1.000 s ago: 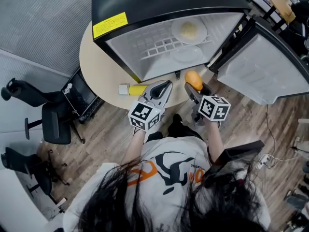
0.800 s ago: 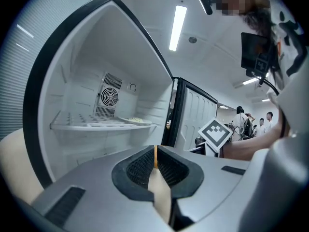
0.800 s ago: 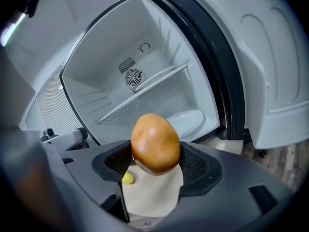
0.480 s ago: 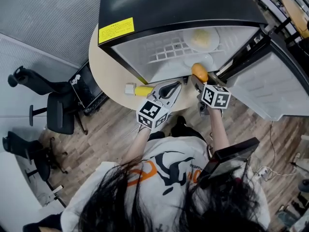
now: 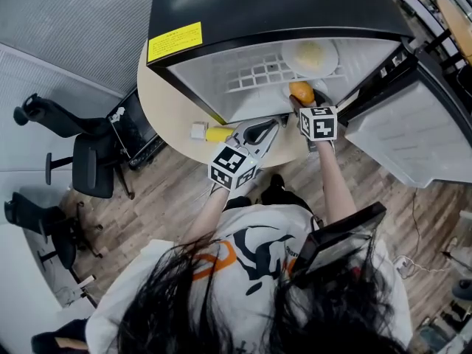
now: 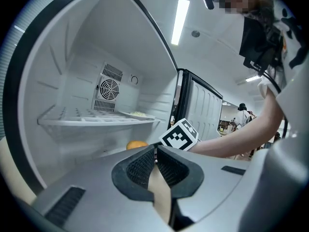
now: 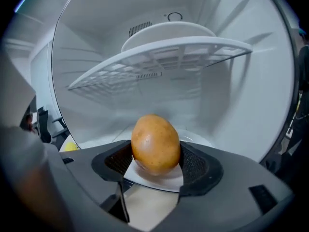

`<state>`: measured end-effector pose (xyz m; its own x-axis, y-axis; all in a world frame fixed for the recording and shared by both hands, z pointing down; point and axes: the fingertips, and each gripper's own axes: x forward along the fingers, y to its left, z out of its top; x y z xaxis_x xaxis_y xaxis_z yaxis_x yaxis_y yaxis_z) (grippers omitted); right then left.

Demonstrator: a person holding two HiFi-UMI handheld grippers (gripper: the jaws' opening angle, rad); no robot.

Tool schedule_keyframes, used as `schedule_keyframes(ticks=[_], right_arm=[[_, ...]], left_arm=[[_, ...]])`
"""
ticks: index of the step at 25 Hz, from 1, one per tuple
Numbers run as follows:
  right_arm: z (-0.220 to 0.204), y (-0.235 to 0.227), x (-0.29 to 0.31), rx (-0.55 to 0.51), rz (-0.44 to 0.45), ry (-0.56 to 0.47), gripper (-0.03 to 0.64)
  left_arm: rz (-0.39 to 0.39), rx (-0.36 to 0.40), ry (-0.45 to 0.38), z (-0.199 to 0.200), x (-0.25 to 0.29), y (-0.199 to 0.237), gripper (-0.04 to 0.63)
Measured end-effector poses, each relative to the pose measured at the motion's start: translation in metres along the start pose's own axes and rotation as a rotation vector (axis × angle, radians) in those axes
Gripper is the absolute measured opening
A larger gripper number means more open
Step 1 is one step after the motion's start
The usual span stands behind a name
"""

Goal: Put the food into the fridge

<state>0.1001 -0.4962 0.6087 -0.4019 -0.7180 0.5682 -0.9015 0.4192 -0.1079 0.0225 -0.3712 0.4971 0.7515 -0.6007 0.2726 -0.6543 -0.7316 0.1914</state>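
My right gripper [image 5: 299,100] is shut on a golden-brown, egg-shaped piece of food [image 7: 156,144], its pads pressing both sides. It reaches into the lower compartment of the open fridge [image 5: 258,21], holding the food [image 5: 300,90] just above a white plate [image 7: 161,177] on the fridge floor. The wire shelf [image 7: 159,57] above carries another plate [image 5: 310,54] with pale food on it. At the fridge's front edge, my left gripper [image 5: 265,130] is shut and empty. From the left gripper [image 6: 155,161] view the food [image 6: 136,144] shows beyond the jaws, beside the right gripper's marker cube [image 6: 179,134].
The fridge stands on a round beige table [image 5: 162,116]. A yellow object with a white end [image 5: 214,134] lies on the table left of my left gripper. The fridge door [image 5: 413,131] hangs open at the right. Black office chairs [image 5: 81,168] stand on the wood floor at left.
My right gripper has carried the food forward from the table edge into the fridge's lower compartment and rolled. The left gripper has shifted slightly toward the fridge.
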Motion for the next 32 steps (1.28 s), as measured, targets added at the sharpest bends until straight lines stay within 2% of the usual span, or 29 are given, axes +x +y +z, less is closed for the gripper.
schedule_keyframes(ticks=[3, 11, 19, 25, 32], right_arm=[[0.0, -0.003, 0.004, -0.047, -0.015, 0.007, 0.305], [-0.007, -0.008, 0.009, -0.057, -0.026, 0.018, 0.305], [-0.009, -0.012, 0.008, 0.024, -0.066, 0.006, 0.323], [-0.007, -0.025, -0.006, 0.112, -0.143, -0.043, 0.356], [0.002, -0.012, -0.036, 0.186, -0.136, -0.112, 0.356]], left_arm=[[0.005, -0.001, 0.011, -0.002, -0.002, 0.001, 0.012], [0.022, -0.01, 0.029, -0.009, -0.011, 0.005, 0.012], [0.039, -0.016, 0.025, -0.012, -0.021, 0.009, 0.012], [0.056, -0.025, 0.013, -0.013, -0.031, 0.015, 0.012], [0.056, -0.028, 0.002, -0.015, -0.044, 0.015, 0.012]])
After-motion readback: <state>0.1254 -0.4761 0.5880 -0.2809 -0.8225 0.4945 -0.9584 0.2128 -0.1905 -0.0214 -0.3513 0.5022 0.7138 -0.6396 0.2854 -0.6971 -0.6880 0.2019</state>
